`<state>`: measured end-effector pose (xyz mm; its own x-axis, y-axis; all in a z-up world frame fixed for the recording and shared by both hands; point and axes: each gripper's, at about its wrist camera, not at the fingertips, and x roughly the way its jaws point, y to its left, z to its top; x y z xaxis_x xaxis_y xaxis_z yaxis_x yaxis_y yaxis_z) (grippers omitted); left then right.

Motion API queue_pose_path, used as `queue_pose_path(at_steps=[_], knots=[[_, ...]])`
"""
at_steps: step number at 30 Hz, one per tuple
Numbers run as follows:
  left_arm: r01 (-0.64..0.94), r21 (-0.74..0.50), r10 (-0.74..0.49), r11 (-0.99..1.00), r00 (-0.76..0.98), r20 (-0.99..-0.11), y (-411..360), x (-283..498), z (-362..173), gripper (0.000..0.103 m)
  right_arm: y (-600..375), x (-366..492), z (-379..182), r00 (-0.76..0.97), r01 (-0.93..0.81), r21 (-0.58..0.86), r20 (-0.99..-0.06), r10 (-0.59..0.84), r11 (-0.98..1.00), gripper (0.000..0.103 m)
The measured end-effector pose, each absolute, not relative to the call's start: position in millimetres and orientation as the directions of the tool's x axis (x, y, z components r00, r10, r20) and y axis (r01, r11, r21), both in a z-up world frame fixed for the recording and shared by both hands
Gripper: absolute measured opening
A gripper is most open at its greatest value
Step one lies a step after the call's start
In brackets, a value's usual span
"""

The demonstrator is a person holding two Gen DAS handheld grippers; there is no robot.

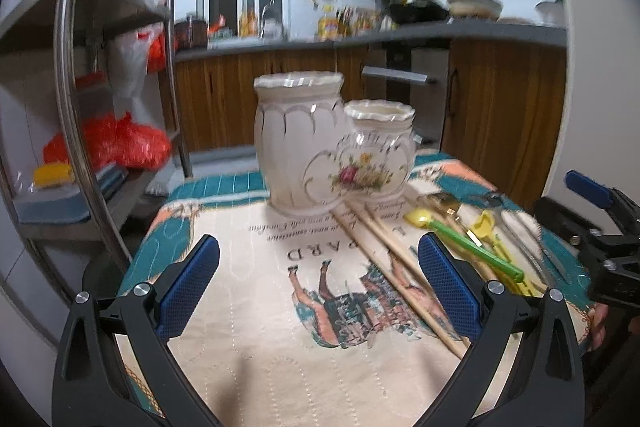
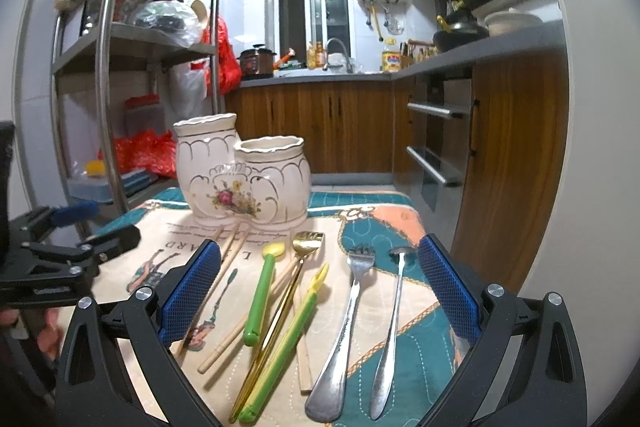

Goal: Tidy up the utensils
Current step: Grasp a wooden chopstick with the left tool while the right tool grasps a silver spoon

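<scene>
Lying loose on the cloth-covered table (image 2: 384, 227), green-handled spoon (image 2: 260, 299), gold fork (image 2: 280, 307) and steel fork (image 2: 348, 327) sit between the right claw's (image 2: 320, 291) spread fingers, white ceramic double-pot holder (image 2: 244, 175) beyond. Left claw (image 1: 320, 287) also gapes empty. Nothing's picked yet; next needs closing on one handle.

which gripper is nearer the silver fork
Right. The right gripper hangs open directly over the utensil row, with the silver fork lying between its fingers in view. The left gripper is open off to the fork's left, above the wooden chopsticks.
</scene>
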<state>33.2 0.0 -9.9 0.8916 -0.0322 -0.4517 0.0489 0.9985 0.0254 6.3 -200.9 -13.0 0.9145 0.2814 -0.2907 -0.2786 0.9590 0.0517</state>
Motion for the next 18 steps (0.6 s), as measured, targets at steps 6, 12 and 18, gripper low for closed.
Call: queue_pose_path(at_steps=[6, 12, 18], knots=[[0.069, 0.093, -0.010, 0.993, 0.850, -0.527, -7.9, 56.6, 0.8, 0.098, -212.0, 24.2, -5.9, 0.893, -0.241, 0.053, -0.379, 0.243, 0.969, 0.098], [0.116, 0.101, -0.024, 0.988, 0.765, -0.644, -19.3, 82.6, -3.4, 0.098, -218.2, 49.7, -3.8, 0.856, -0.187, -0.051, -0.499, 0.137, 0.981, 0.098], [0.120, 0.080, -0.026, 0.989, 0.691, -0.722, -20.8, 97.9, -16.6, 0.092, -233.2, 65.4, -11.2, 0.820, -0.155, -0.025, -0.561, 0.115, 0.988, 0.098]])
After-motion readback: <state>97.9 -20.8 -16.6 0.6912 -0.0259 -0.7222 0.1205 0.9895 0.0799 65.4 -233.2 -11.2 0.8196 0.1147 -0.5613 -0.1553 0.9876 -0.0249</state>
